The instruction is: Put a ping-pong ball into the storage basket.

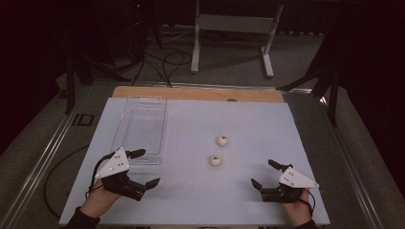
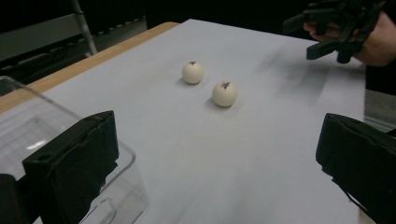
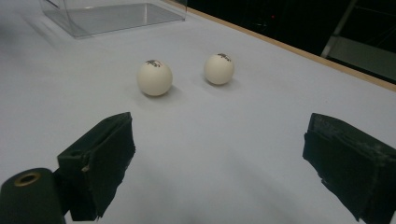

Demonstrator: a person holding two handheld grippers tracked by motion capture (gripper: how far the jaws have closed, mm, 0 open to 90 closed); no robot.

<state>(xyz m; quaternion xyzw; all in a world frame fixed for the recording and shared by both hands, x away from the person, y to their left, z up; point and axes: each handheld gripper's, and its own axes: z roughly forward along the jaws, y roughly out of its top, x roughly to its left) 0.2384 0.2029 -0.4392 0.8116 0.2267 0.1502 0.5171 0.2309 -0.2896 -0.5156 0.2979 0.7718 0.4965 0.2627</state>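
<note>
Two balls sit on my table, and they are what my tongs face. The nearer ball (image 1: 215, 161) is round, off-white and matte, with a small dark printed mark on its top; it rests on the pale tabletop (image 1: 200, 200) roughly midway between my hands and a little ahead of them. The farther ball (image 1: 222, 140) looks the same, cream with the same dark mark on top, and lies just beyond the first, near it but not touching.

My left gripper (image 1: 145, 168) is low at the near left, its black jaws spread wide with nothing between them; one jaw reaches over the near end of the clear plastic tray (image 1: 143, 107). My right gripper (image 1: 265, 172) is at the near right, jaws likewise spread wide and holding nothing, well apart from both balls.

The tray is transparent and rectangular, lying lengthwise on the left side of the table, running away from me. Past the pale surface, a strip of bare wood (image 1: 191, 93) edges the far side.
</note>
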